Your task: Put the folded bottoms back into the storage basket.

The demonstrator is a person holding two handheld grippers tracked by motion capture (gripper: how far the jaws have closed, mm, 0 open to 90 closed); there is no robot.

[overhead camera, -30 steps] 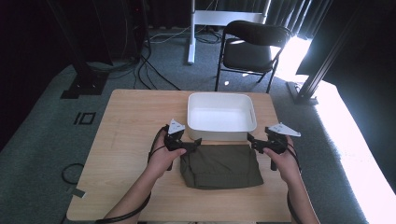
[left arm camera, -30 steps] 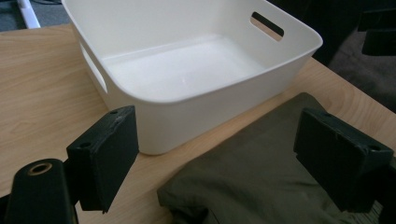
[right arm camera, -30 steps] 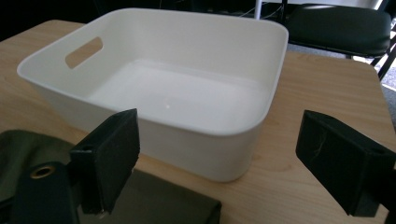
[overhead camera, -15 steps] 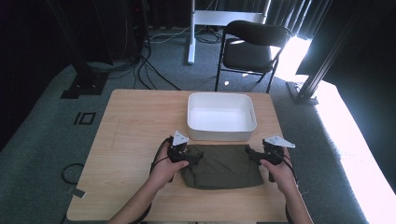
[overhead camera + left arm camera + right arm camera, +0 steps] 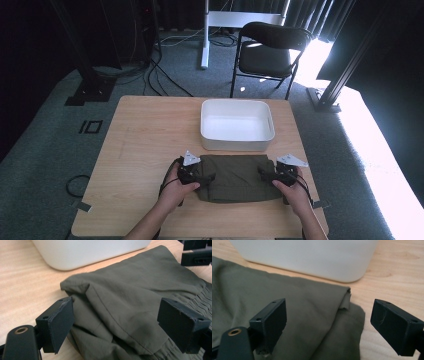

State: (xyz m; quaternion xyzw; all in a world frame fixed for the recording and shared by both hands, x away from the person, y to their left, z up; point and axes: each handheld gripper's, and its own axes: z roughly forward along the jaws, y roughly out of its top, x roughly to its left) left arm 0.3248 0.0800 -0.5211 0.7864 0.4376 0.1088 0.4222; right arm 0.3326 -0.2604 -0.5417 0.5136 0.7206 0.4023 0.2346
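A white tub [image 5: 237, 125] sits on the wooden surface [image 5: 140, 145] toward its far edge. Beyond it, on grey carpet [image 5: 45, 150], a black folding chair [image 5: 267, 47], a white stand [image 5: 205, 35] and loose cables [image 5: 160, 75]

We had the high view fixed above the near side of the table [image 5: 140, 130], looking forward and down, far enough back to take in the whole top, the floor and a chair [image 5: 270, 50] beyond. The left gripper view rode low and close, looking across the left edge of the folded green cloth [image 5: 130, 297] toward the white tub [image 5: 87, 252]. The right gripper view sat equally close at the cloth's right edge. All three shared the cloth and the tub's near wall.
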